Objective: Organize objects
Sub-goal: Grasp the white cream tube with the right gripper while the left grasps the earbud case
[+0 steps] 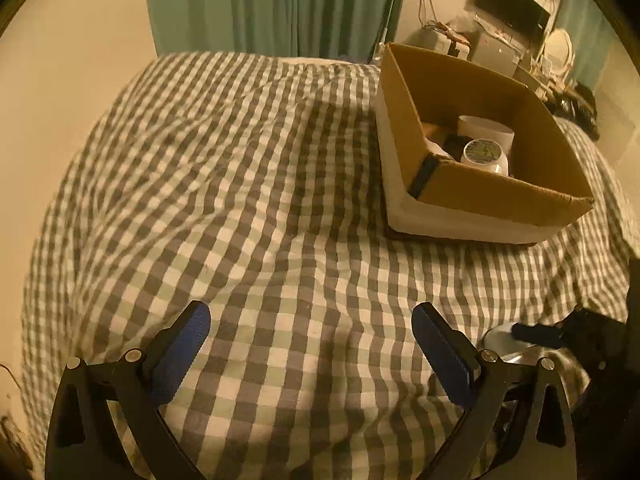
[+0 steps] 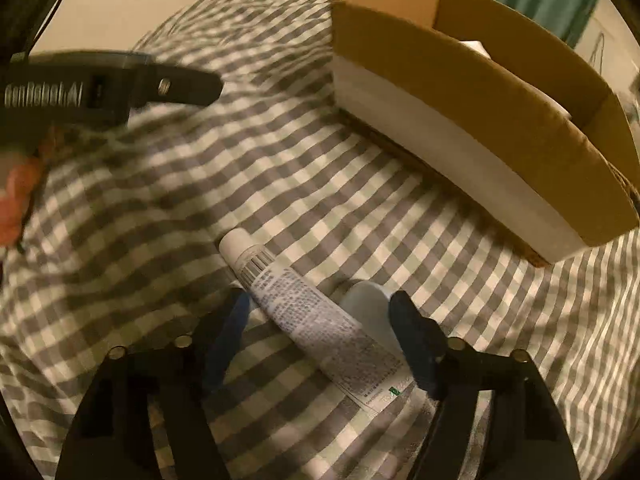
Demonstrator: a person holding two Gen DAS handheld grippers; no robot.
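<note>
A white tube point(image 2: 316, 320) with small print and a barcode lies at a slant on the checked bedspread point(image 2: 360, 216). My right gripper point(image 2: 320, 304) points down over it, jaws half wide, one blue pad on either side of the tube, which still rests flat. A pale grey-blue rounded object point(image 2: 368, 304) lies just behind the right pad. My left gripper point(image 1: 310, 316) hangs open over bare bedspread point(image 1: 256, 184), nothing between its fingers. A cardboard box point(image 1: 500, 196) point(image 2: 460, 60) stands on the bed, holding a white jar point(image 1: 484, 152) and a white cup point(image 1: 486, 128).
The left gripper's black frame point(image 2: 120, 80) and a hand point(image 2: 16, 200) cross the upper left of the right wrist view. Green curtains point(image 1: 280, 4) hang behind the bed. A cluttered desk with a dark screen point(image 1: 512, 4) stands beyond the box.
</note>
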